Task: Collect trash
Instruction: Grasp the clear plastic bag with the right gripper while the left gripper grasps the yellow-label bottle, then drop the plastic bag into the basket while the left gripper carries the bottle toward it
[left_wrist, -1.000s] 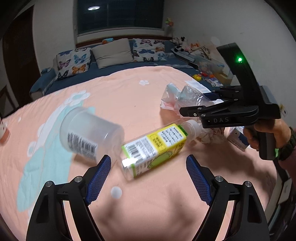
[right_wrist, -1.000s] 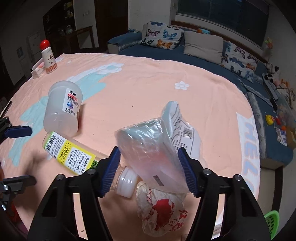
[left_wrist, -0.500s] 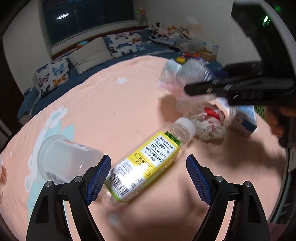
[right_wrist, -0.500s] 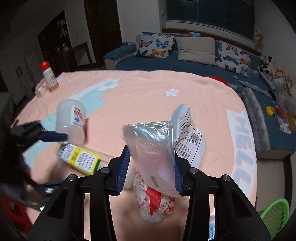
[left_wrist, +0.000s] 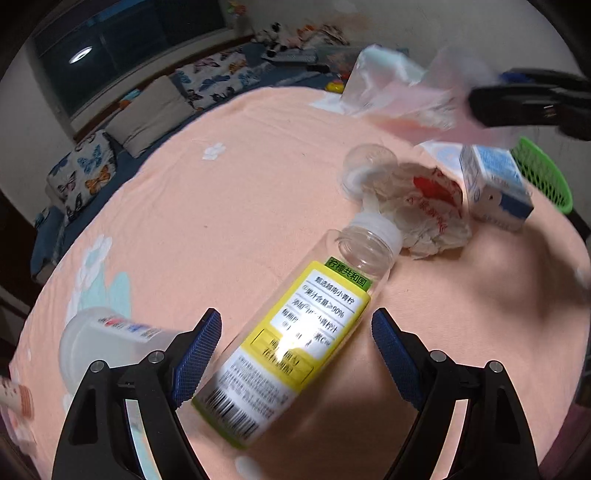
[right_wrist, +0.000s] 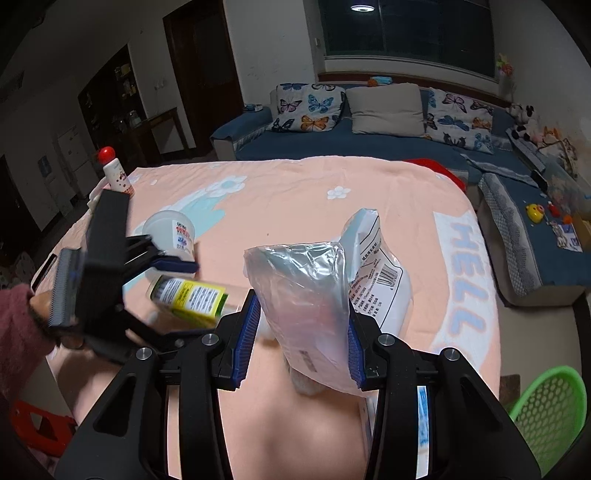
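Observation:
My right gripper (right_wrist: 301, 343) is shut on a crinkled clear plastic bag (right_wrist: 306, 295) and holds it above the peach tablecloth. A white printed packet (right_wrist: 380, 273) shows just behind the bag. In the left wrist view the bag (left_wrist: 399, 92) hangs blurred at the upper right. A clear bottle with a yellow label (left_wrist: 314, 317) lies on its side between the fingers of my open left gripper (left_wrist: 295, 350); neither pad touches it. Beyond the bottle's mouth lie a crumpled red-printed wrapper (left_wrist: 424, 210), a small clear cup (left_wrist: 365, 166) and a blue-white carton (left_wrist: 495, 184).
A translucent white jar (left_wrist: 107, 339) lies on its side left of my left gripper. A green mesh basket (right_wrist: 550, 406) stands off the table's right edge. A red-capped bottle (right_wrist: 114, 173) stands at the far left corner. A blue sofa with cushions lies behind the table.
The right gripper closed on the plastic bag and lifted it off the table. The left gripper rolled and moved in over the yellow-label bottle, which now lies between its fingers.

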